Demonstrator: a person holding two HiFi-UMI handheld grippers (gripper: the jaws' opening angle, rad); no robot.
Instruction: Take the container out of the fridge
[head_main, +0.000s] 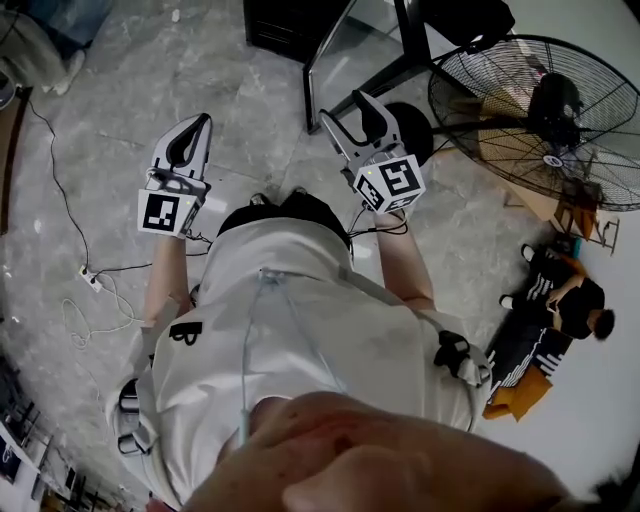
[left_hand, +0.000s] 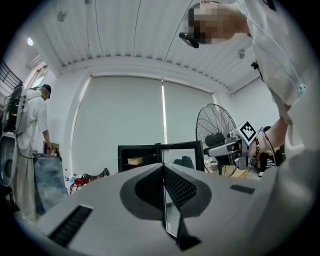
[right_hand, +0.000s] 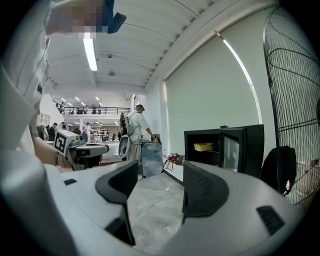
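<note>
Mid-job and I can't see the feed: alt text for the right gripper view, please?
The right hand-held gripper has its jaws open and empty over grey floor, aimed toward a black fridge with its door open. A yellowish container sits inside; a fan fills the right edge.
</note>
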